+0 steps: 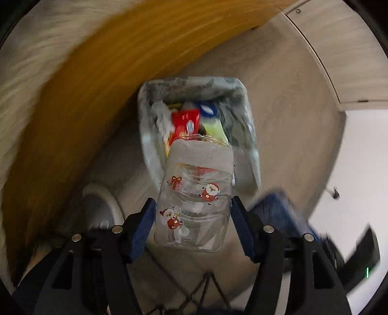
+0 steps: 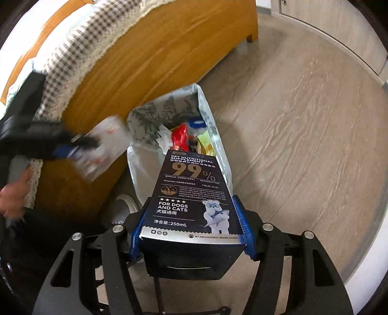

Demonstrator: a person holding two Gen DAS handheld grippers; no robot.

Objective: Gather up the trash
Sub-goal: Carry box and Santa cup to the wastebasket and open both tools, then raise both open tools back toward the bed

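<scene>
My left gripper (image 1: 192,213) points down with a clear plastic container (image 1: 194,208) between its blue pads; the container bears Santa stickers and has grey paper inside. Its far end hangs over the lined trash bin (image 1: 189,81). The bin holds a red wrapper (image 1: 185,121) and other packets. My right gripper (image 2: 189,230) is shut on a dark blue pet supplement box (image 2: 189,201), whose far end reaches over the bin (image 2: 167,109). In the right wrist view the left gripper (image 2: 81,146) and its container (image 2: 106,143) show blurred, left of the bin.
An orange wooden bed frame (image 2: 135,63) with a checked blanket (image 2: 72,51) stands directly behind and left of the bin. A white rounded object (image 2: 126,202) lies on the floor beside the bin. Pale wood floor (image 2: 291,121) spreads to the right, up to cabinet doors (image 2: 339,21). A hand (image 2: 13,193) shows at far left.
</scene>
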